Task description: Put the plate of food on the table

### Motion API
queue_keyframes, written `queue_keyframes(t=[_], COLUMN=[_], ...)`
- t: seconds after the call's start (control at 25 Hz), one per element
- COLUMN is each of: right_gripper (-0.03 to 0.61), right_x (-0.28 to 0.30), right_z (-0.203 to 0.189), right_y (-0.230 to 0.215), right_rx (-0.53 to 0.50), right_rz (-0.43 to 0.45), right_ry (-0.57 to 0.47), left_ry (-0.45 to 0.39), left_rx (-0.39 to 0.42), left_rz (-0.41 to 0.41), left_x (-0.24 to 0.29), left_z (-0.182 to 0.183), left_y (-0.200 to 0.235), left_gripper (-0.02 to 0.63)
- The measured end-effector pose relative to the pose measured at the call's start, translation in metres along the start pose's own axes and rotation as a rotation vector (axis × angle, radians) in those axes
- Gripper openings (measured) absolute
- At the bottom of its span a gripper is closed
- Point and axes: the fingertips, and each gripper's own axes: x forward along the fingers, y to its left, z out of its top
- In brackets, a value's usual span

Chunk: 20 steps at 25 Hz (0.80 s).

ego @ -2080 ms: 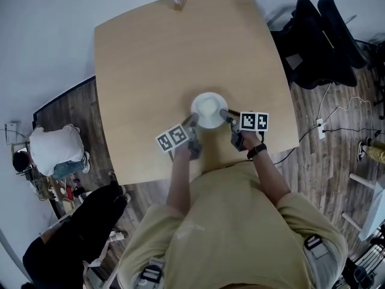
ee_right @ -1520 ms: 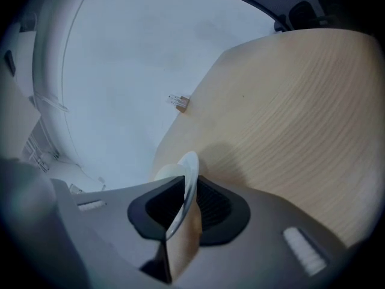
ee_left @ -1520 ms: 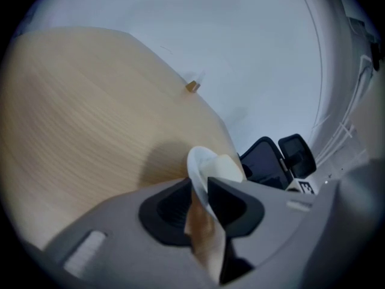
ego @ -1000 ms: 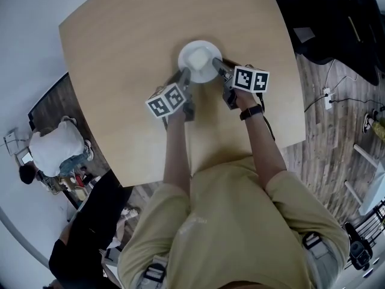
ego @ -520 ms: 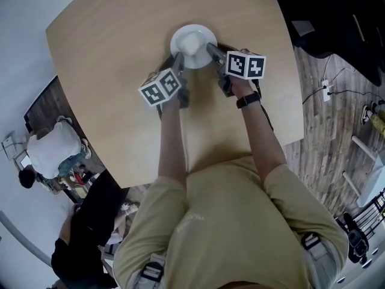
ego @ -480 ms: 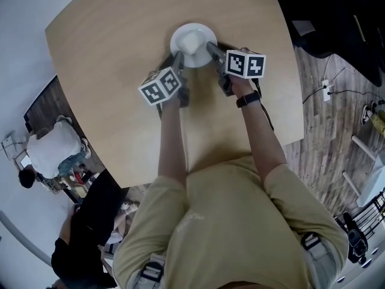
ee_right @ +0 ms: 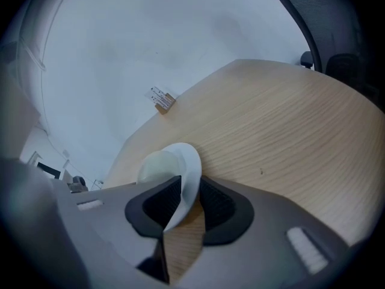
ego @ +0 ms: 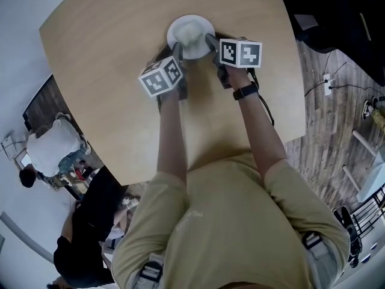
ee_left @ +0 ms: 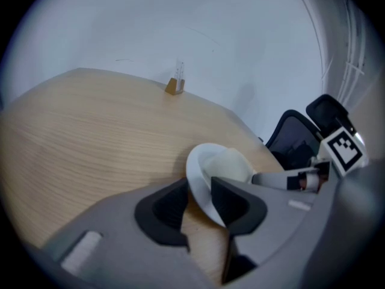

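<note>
A white plate (ego: 190, 35) with a pale mound of food (ee_left: 231, 164) sits low over the wooden table (ego: 108, 53), far from the person. My left gripper (ego: 176, 52) is at the plate's left rim. Its jaws are opening, and the rim (ee_left: 198, 179) stands between the pads with a slight gap. My right gripper (ego: 210, 41) is at the right rim, shut on it. In the right gripper view the plate (ee_right: 189, 173) is pinched between the dark pads of that gripper (ee_right: 189, 200). The right gripper (ee_left: 289, 179) also shows across the plate in the left gripper view.
A small wooden card holder (ee_left: 175, 84) stands at the table's far edge. Black office chairs (ego: 337, 11) are to the right of the table. A person (ego: 51, 152) crouches on the floor at the left. A power strip and cables (ego: 328, 80) lie on the floor at the right.
Both grippers have carried the plate farther across the table, away from the person. The left gripper's pads have parted slightly from the rim.
</note>
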Motion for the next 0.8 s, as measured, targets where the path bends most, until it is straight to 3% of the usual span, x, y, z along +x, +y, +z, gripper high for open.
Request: queue_keyframes(t=[0.2,0.36,0.6,0.8], right_gripper=[0.093,0.104,0.104,0.104], right_x=[0.001,-0.005,-0.027,-0.062], right_z=[0.0,-0.006,-0.014,-0.017], right_y=[0.0,0.0,0.004,0.019], right_rx=[-0.021,-0.05,-0.129,-0.233], right_rz=[-0.002,-0.028,-0.065,-0.086], right_ry=[0.004,0.008,-0.018,-0.125], left_ry=[0.017,0.013,-0.029,-0.072], left_rx=[0.043,0.079,0.104,0.186], left_rz=[0.023,0.043,0.043,0.067], left_x=[0.0,-0.01,-0.036,-0.071], left_z=[-0.002,-0.001,0.0,-0.003], left_y=[0.001,0.002,-0.002,-0.013], left_gripper=[0.134,0.207,0.206,0.206])
